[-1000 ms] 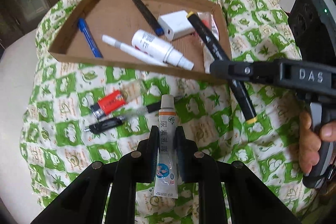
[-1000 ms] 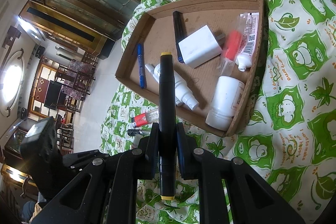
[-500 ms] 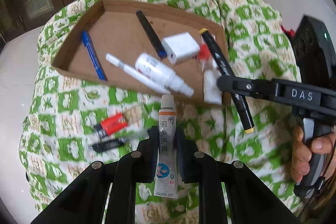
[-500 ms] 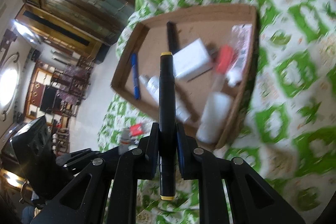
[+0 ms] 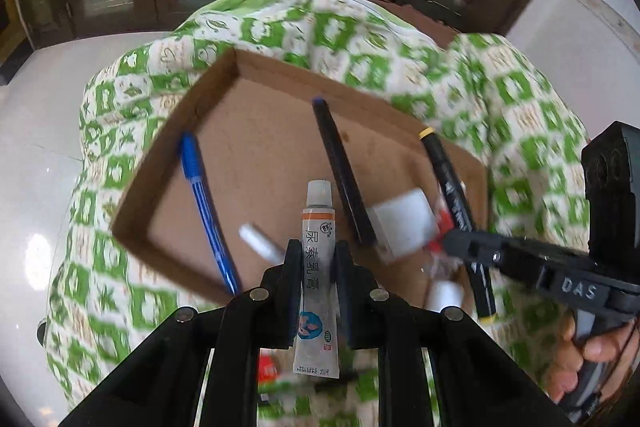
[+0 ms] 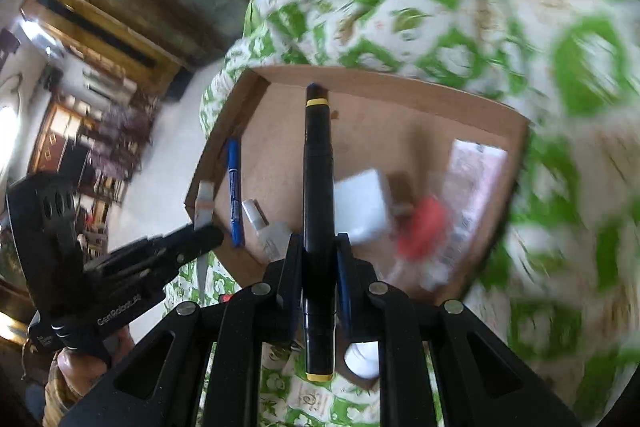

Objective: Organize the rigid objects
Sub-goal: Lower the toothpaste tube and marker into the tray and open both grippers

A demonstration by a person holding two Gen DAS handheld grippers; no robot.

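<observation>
My left gripper (image 5: 318, 251) is shut on a white ointment tube (image 5: 318, 227) with an orange band, held above the near edge of the brown cardboard tray (image 5: 280, 63). My right gripper (image 6: 318, 247) is shut on a black marker (image 6: 318, 163) with yellow bands, held over the tray (image 6: 400, 87). The marker (image 5: 452, 183) and right gripper (image 5: 460, 247) show at the right of the left wrist view. The left gripper (image 6: 204, 231) with the tube (image 6: 204, 203) shows at the left of the right wrist view.
In the tray lie a blue pen (image 5: 200, 195), a black pen (image 5: 340, 171), a white charger block (image 5: 404, 223), a white spray bottle (image 6: 268, 231) and a red-capped item (image 6: 420, 231). The tray rests on green-and-white patterned cloth (image 5: 360, 35). A red item (image 5: 268, 367) lies below the left gripper.
Both grippers have moved forward over the tray with their objects. The views are now blurred from motion, and the tray looks closer.
</observation>
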